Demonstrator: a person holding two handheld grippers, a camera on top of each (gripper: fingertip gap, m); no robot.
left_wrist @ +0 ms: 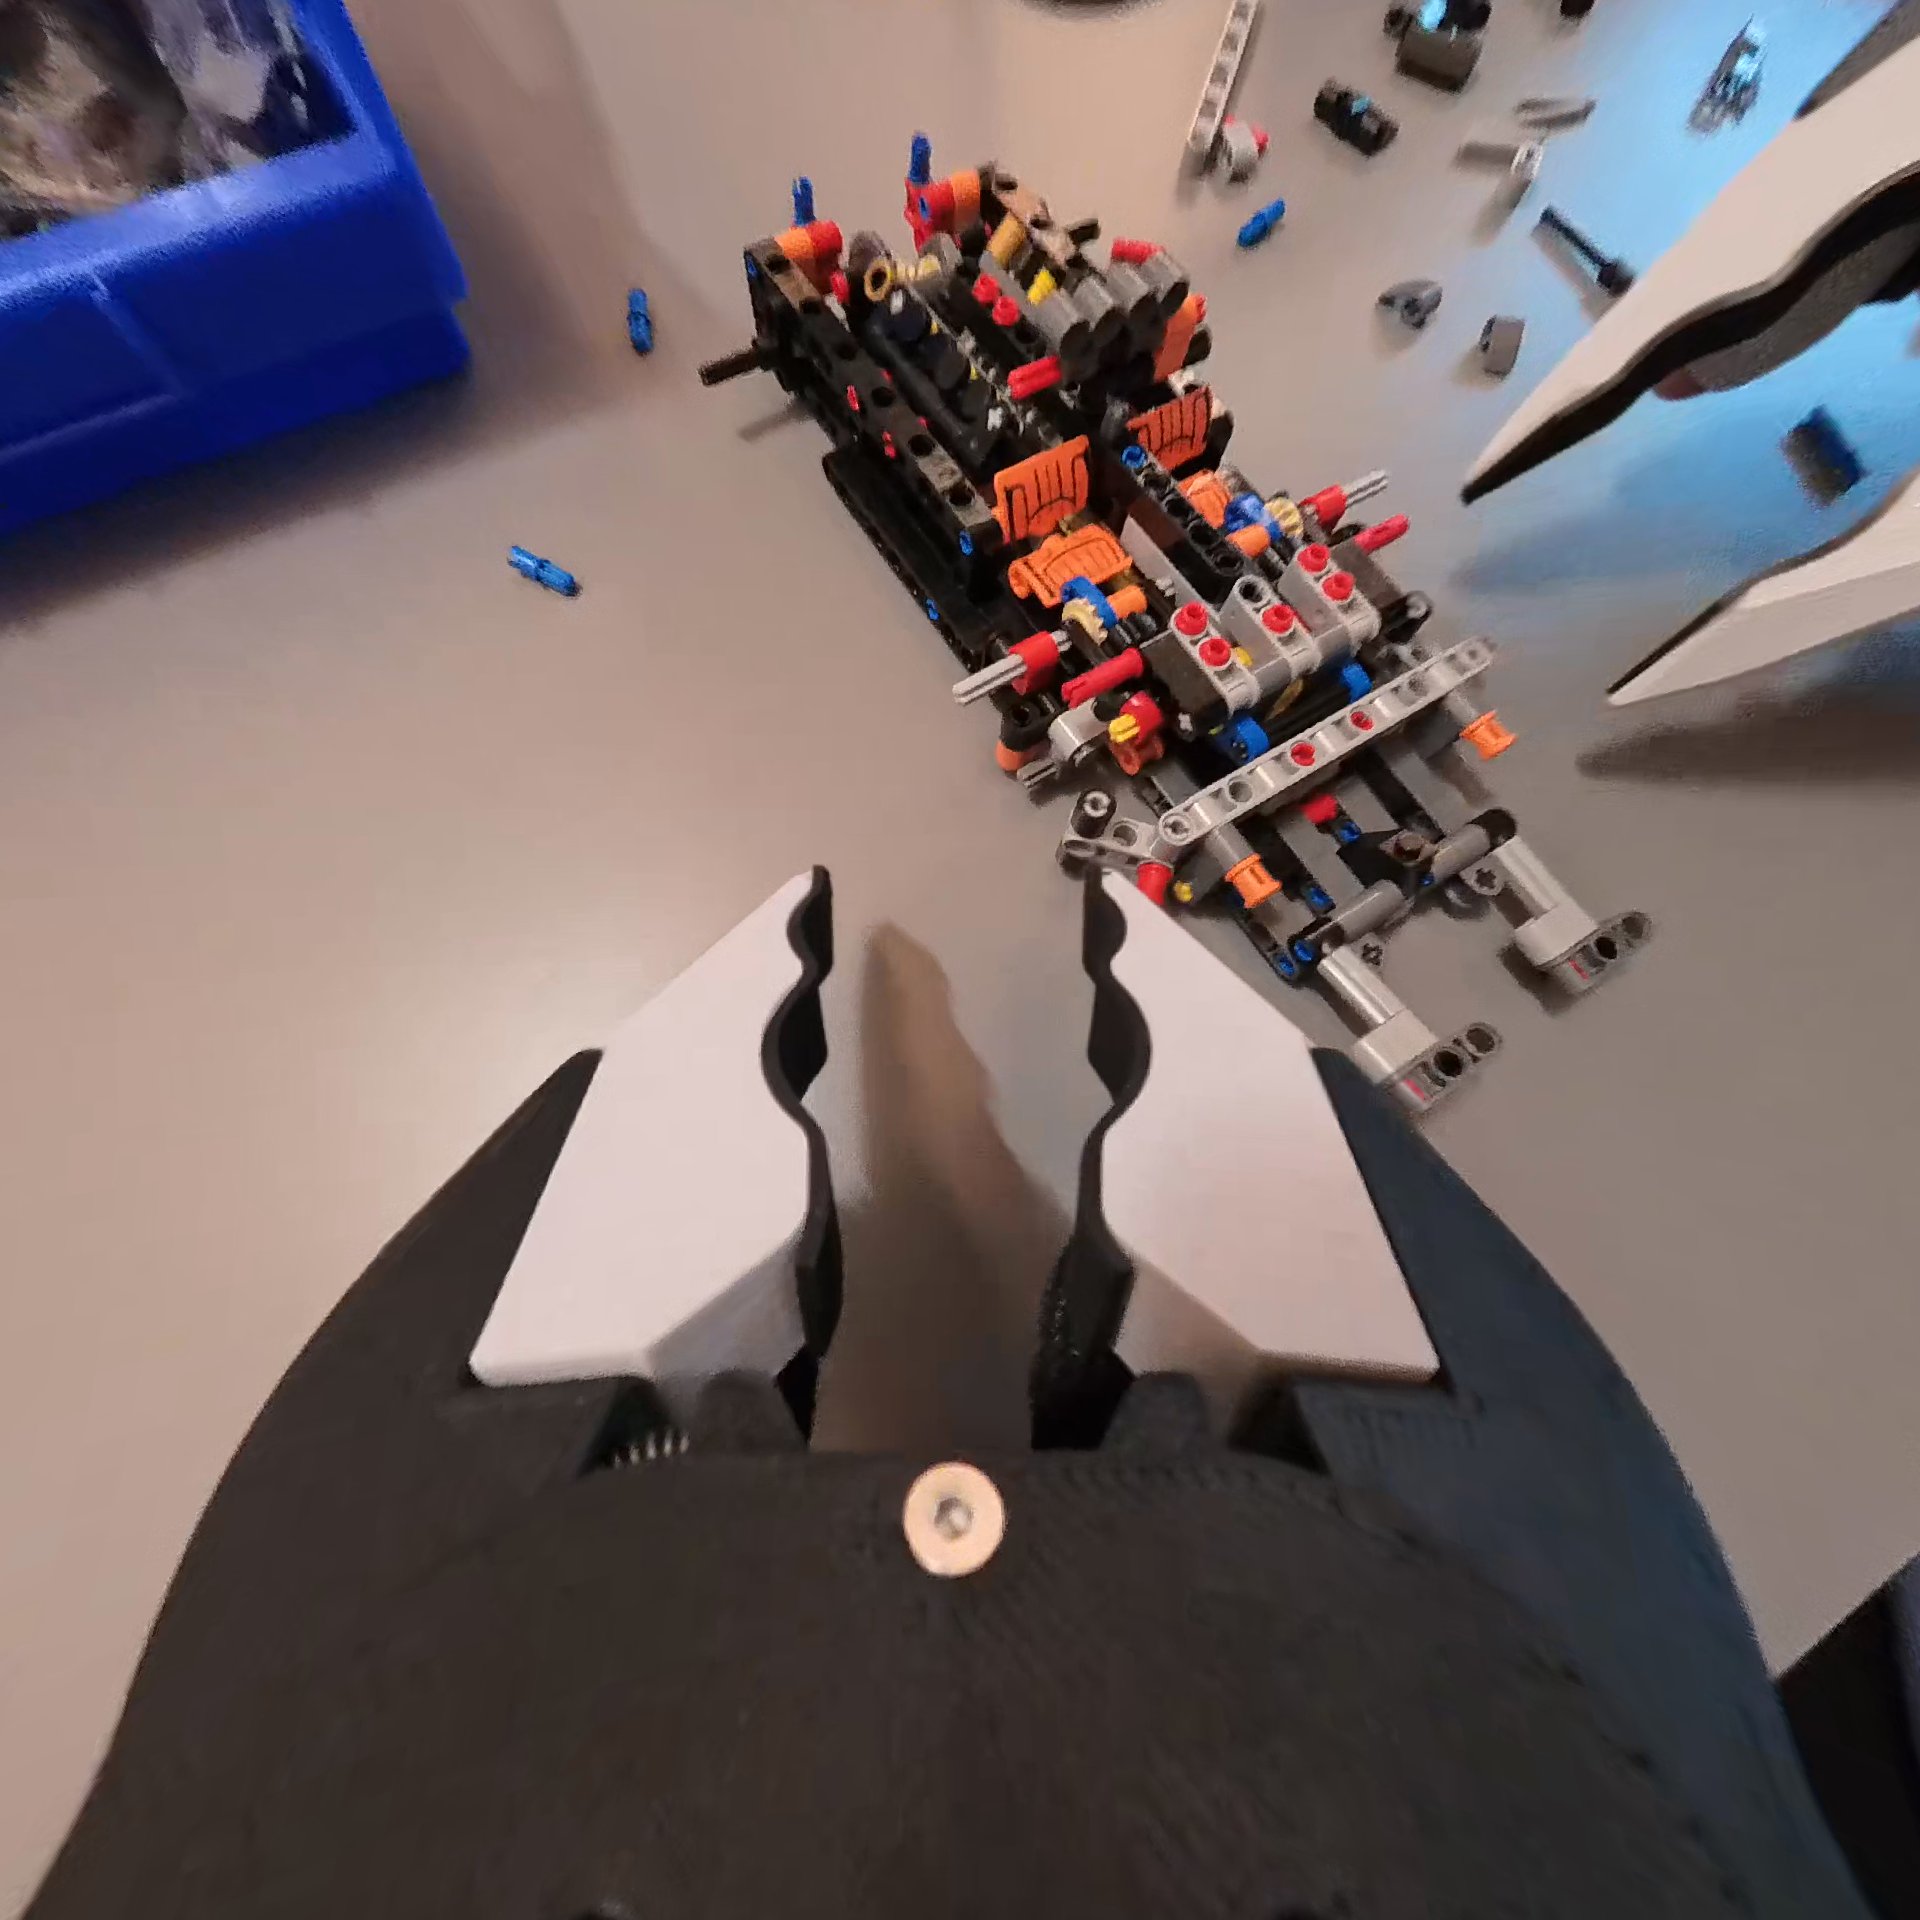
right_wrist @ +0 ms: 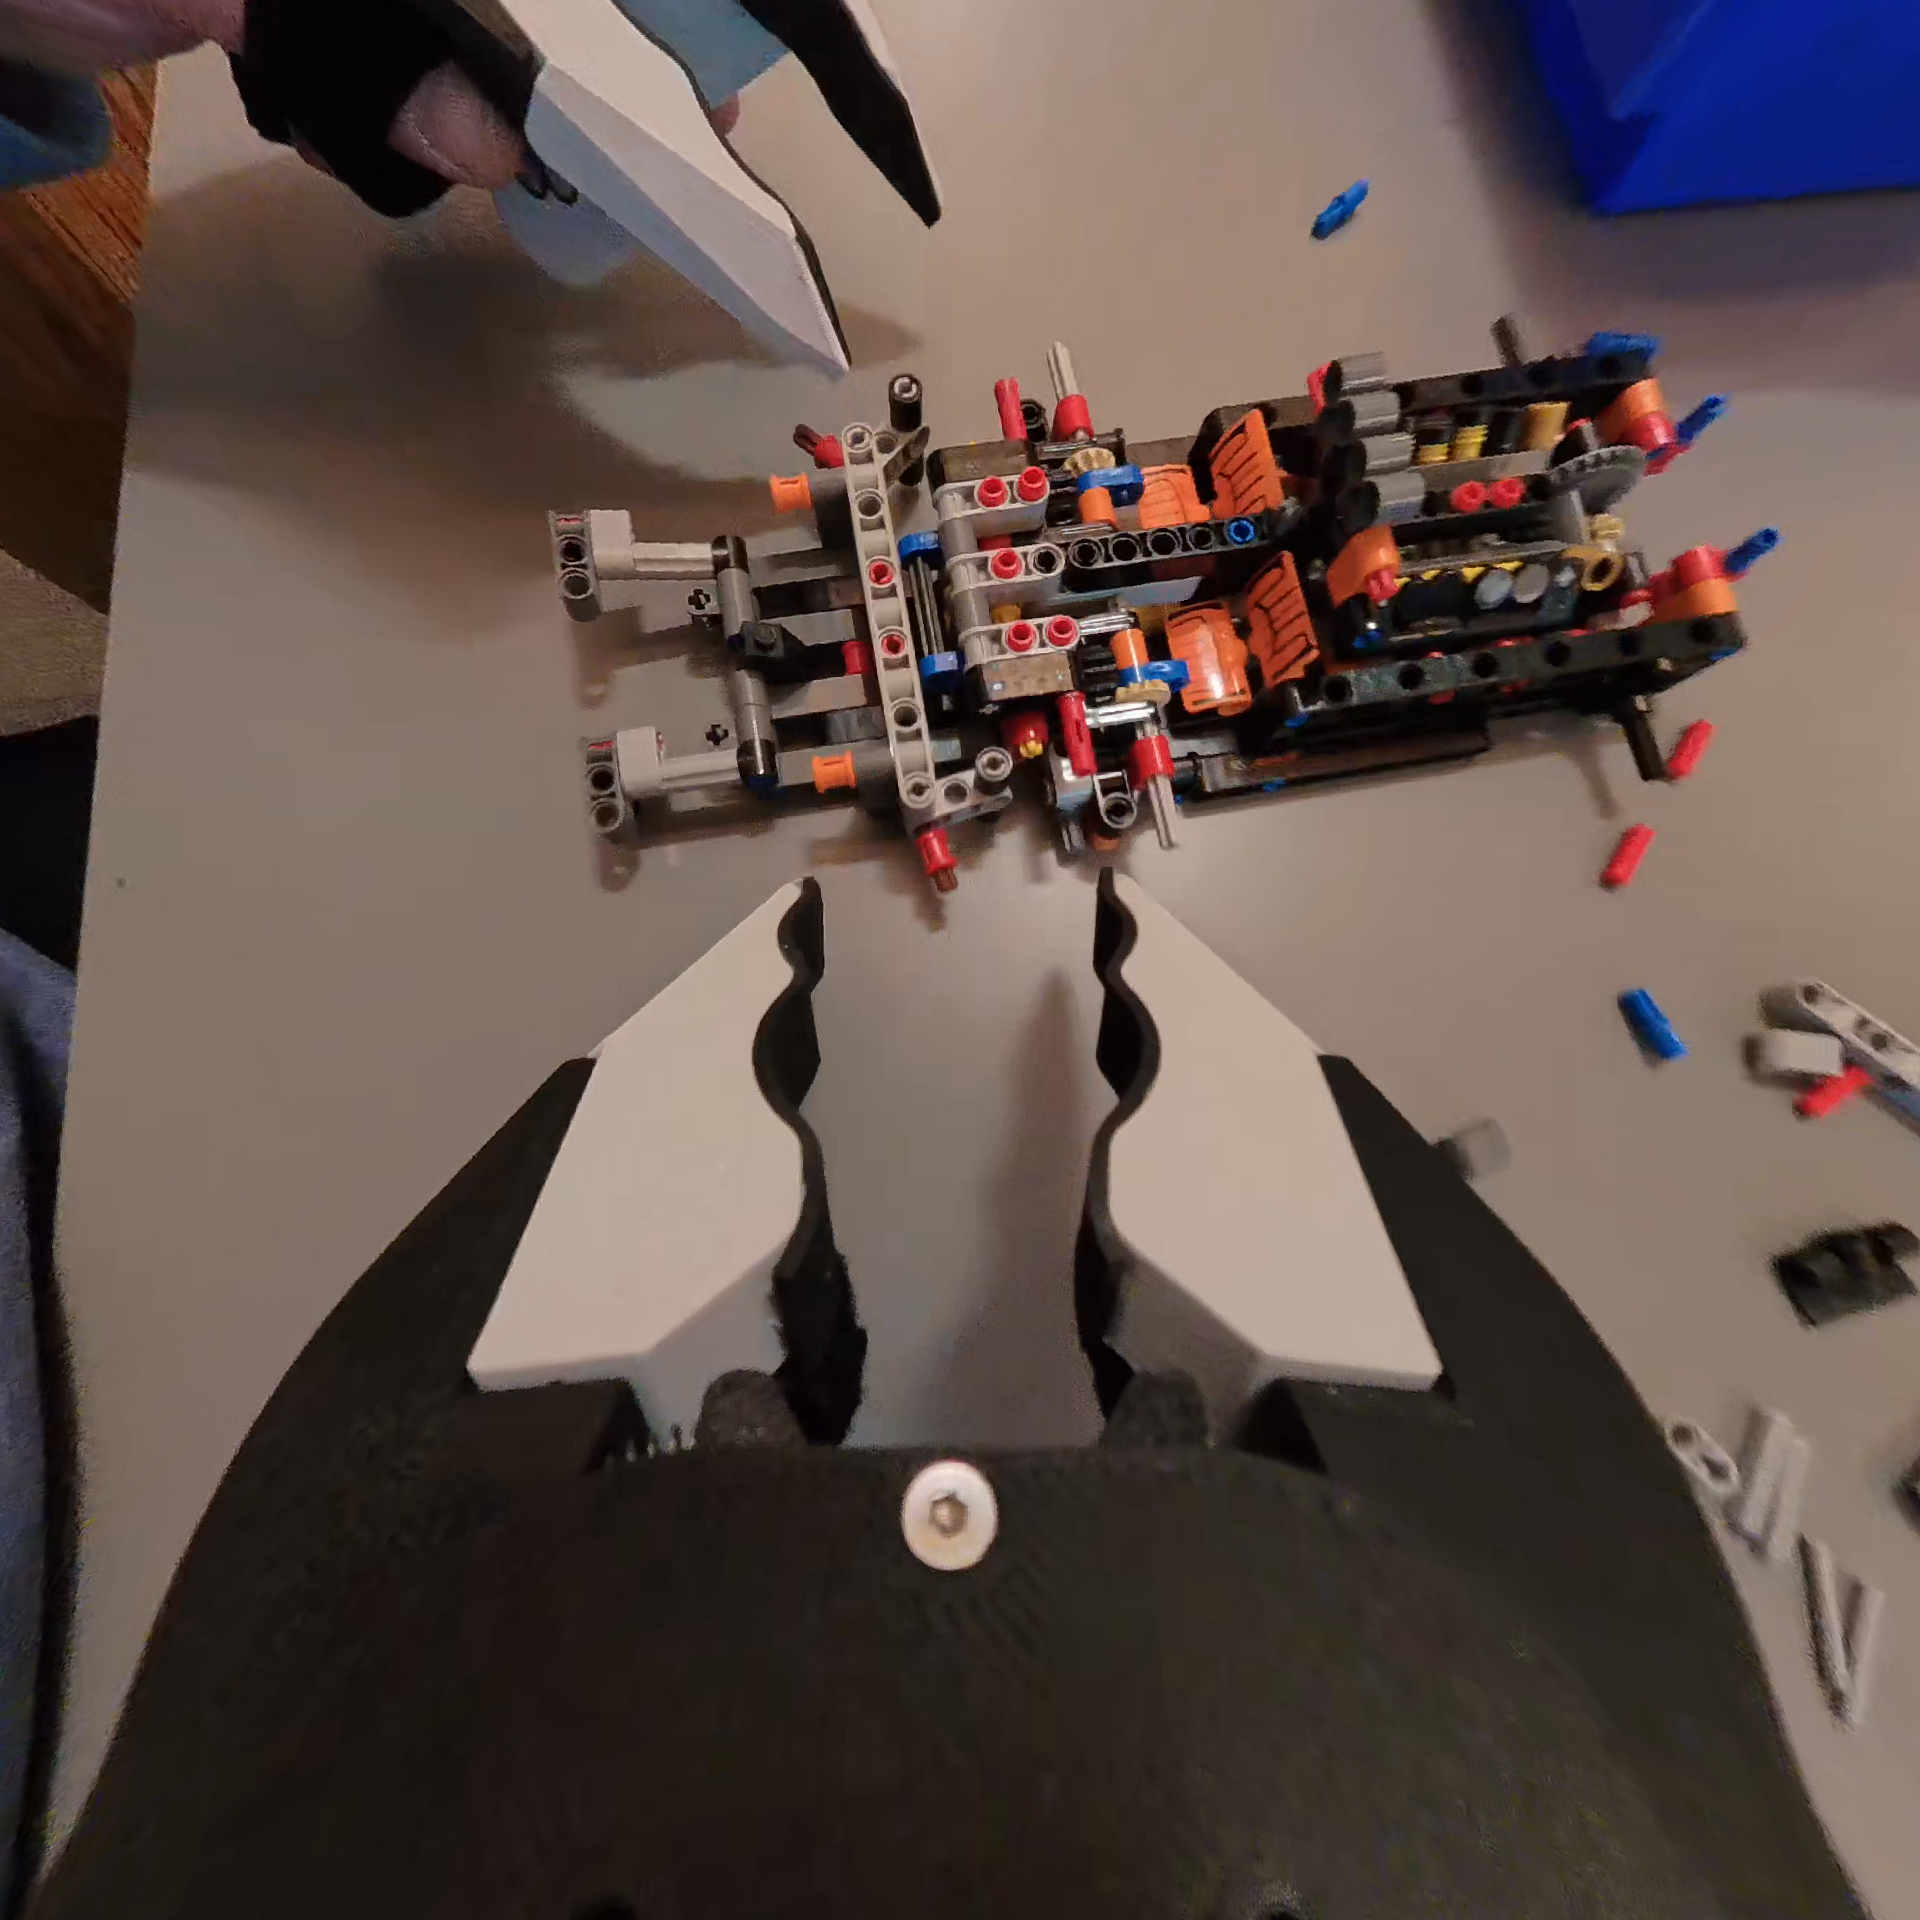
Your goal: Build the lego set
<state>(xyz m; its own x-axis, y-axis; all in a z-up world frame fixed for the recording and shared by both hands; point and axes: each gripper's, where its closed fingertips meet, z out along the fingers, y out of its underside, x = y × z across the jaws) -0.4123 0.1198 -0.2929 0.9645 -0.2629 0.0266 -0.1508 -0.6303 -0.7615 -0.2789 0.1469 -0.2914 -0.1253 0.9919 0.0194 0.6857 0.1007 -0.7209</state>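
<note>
Two grippers hung over a grey table (left_wrist: 312, 831), each with its fingers spread apart and nothing between them. Only bare tabletop showed in the gap of the left gripper (left_wrist: 956, 883); beyond its right fingertip, near but not touching, began the grey forked end of the lego model (left_wrist: 1122, 582). The right gripper (right_wrist: 956, 883) pointed at the model's long side (right_wrist: 1143, 613), its tips just short of a red pin sticking out from the lower edge. From the right wrist view the left gripper (right_wrist: 831, 239) came in from the top left, held by a hand (right_wrist: 416, 125) in a black fingerless glove, its tip close to the model's upper left corner. Loose parts lay scattered around: blue pins (left_wrist: 542, 569) on the bare side toward a blue bin (left_wrist: 208, 291), and on the other side a blue pin (right_wrist: 1650, 1023), a red pin (right_wrist: 1626, 854), grey beams (right_wrist: 1766, 1475) and a black piece (right_wrist: 1844, 1270), all clear of the grippers' fingers. More small grey and black pieces (left_wrist: 1351, 114) sat past the model's far end. The model itself lay flat near the middle of the table, long and narrow: a black beam frame, orange seats, red and blue pins throughout, a grey holed beam across one end, and two grey arms projecting beyond it.
</note>
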